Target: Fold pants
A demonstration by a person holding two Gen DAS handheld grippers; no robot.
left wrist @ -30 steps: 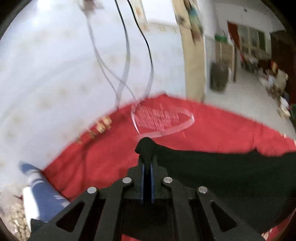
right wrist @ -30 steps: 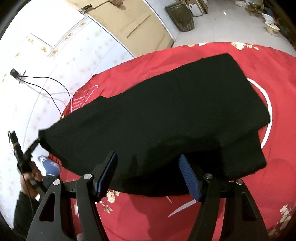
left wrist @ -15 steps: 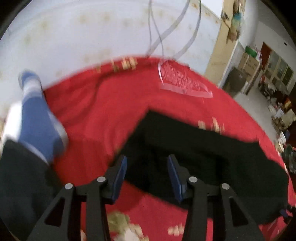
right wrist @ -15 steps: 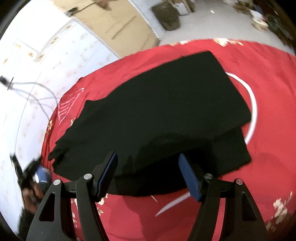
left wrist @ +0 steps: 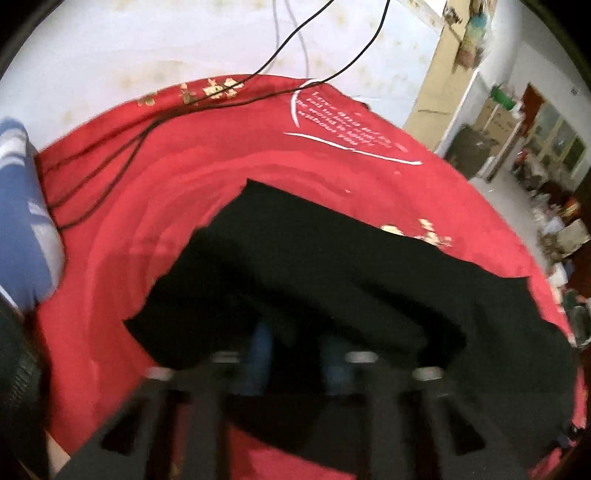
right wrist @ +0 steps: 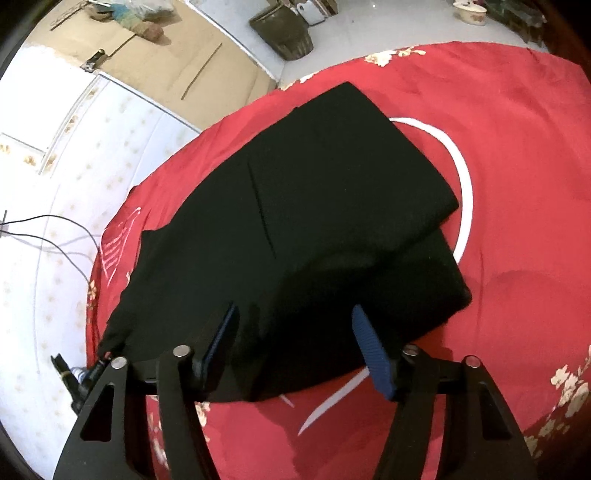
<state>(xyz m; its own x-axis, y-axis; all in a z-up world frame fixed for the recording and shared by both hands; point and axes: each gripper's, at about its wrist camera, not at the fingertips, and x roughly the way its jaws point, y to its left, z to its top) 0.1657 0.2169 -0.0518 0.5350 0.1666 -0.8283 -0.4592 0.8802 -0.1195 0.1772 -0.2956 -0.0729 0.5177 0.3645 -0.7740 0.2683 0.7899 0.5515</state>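
Black pants [right wrist: 332, 203] lie folded over on a red bedspread [right wrist: 517, 184]. In the left wrist view the pants [left wrist: 332, 277] spread from the centre to the right. My left gripper [left wrist: 295, 350] is blurred and sunk into their near edge, where dark cloth covers its pads; it reads as shut on that edge. From the right wrist view the left gripper [right wrist: 79, 376] sits at the pants' far left corner. My right gripper [right wrist: 295, 343] hovers over the near edge with its jaws closing. Cloth lies between its blue pads [right wrist: 369, 350], which do not press on it.
Black cables [left wrist: 110, 158] trail across the bedspread [left wrist: 184, 166] toward the pale wall. A person's blue-and-white sock [left wrist: 22, 221] rests at the bed's left edge. A dark bin [right wrist: 284, 33] and clutter stand on the floor beyond the bed.
My left gripper let go of the raised pants corner, dropped toward the bed and closed again at the pants' edge. The right gripper's jaws narrowed and rolled slightly.
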